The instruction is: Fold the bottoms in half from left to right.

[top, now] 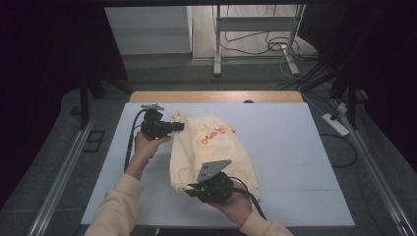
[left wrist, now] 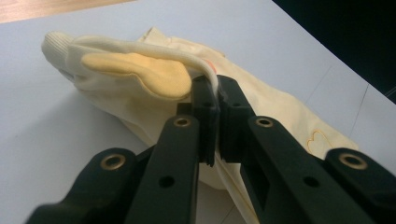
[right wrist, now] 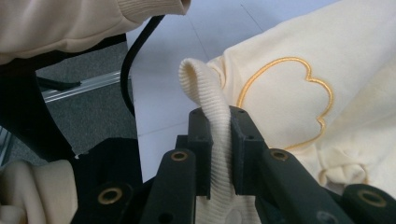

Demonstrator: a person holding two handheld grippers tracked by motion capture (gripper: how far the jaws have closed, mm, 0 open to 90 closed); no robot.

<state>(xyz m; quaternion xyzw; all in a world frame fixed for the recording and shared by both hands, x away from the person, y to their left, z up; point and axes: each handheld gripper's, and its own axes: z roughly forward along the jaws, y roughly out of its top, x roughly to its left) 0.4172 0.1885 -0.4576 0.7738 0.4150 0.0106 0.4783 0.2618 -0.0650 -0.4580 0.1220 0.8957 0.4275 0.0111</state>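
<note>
White table [top: 295, 147], cream garment [top: 216, 147] spread flat. Left hand-held gripper [left wrist: 217, 91] pinches its thin edge; right hand-held gripper [right wrist: 219, 121] clamps a ribbed cuff [right wrist: 205, 88].

A pale yellow garment [top: 211, 147] lies on the white-topped table [top: 295, 147].
</note>
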